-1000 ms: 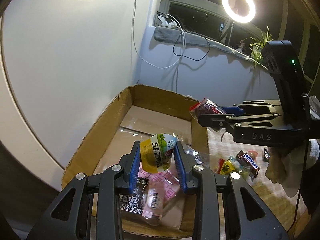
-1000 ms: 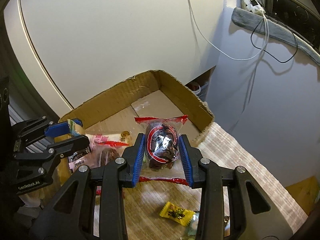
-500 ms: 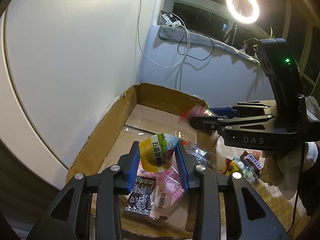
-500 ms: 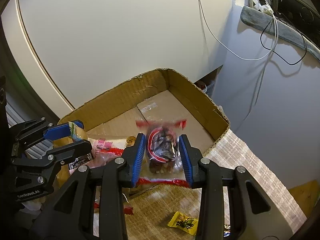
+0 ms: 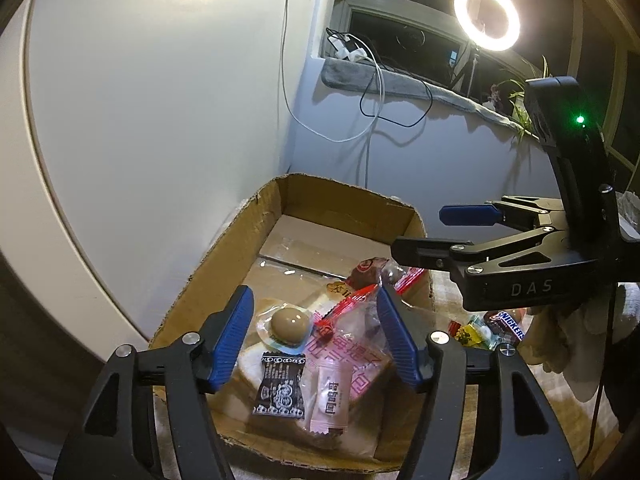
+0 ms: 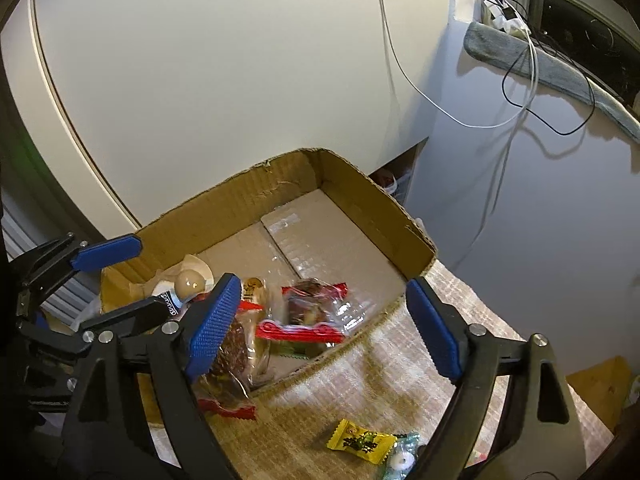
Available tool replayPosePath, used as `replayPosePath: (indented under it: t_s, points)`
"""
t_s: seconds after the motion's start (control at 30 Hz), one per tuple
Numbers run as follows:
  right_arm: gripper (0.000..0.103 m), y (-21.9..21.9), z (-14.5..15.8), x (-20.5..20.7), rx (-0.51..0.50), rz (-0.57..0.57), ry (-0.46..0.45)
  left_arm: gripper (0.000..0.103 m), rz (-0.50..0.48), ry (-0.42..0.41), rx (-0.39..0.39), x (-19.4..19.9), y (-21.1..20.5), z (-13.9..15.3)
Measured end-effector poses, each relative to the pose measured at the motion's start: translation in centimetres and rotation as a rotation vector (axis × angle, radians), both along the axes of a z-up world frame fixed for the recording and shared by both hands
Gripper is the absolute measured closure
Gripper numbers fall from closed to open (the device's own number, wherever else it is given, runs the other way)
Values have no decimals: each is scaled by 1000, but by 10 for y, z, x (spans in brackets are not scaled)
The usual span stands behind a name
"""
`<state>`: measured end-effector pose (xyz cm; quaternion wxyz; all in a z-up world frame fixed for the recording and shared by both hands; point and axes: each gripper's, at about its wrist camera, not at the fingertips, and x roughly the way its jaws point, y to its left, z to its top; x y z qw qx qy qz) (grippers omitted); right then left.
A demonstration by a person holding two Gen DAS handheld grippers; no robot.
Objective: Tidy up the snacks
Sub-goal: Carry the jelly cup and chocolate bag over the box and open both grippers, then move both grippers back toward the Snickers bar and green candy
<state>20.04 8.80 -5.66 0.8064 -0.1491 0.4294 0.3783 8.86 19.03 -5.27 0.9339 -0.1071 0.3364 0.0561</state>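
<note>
Snacks: most boxed, a few left on the worktop

Snacks fill the near end of the cardboard box (image 5: 280, 200): a jelly cup (image 5: 289, 326), a black packet (image 5: 280, 384), a pink packet (image 5: 330, 396) and a red-edged bag (image 6: 316, 312) lie inside. The left tool (image 5: 316, 340) and right tool (image 6: 320, 328) have just been opening, and nothing sits between either pair of pads. Outside the box on the worktop (image 6: 360, 392) wait a yellow candy (image 6: 360, 442) and a chocolate bar (image 5: 510, 322), so I judge the sorting well along but unfinished.

Dim room corner, lit by a glowing ring lamp (image 5: 487, 16)

Pale plain wall (image 5: 160, 80), dark window (image 5: 400, 36) (night outside), grey padded sill (image 5: 376, 80), dangling black and white cables (image 5: 372, 96).
</note>
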Motion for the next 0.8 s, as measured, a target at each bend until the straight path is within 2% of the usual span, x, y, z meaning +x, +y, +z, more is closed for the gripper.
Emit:
replayPosePath:
  t_s: [0.1, 0.3, 0.53, 0.8]
  points:
    - [16, -4, 1, -1, -4, -15, -7, 39, -1, -3, 4, -1, -1, 1]
    - [16, -19, 12, -6, 5, -62, -81, 39, -6, -18, 2, -4, -5, 4]
    - [16, -45, 23, -9, 40, -98, -82, 39, -22, -32, 10, -10, -17, 10]
    - [16, -91, 28, -15, 21, -155, -83, 39, -60, -40, 18, -13, -41, 15]
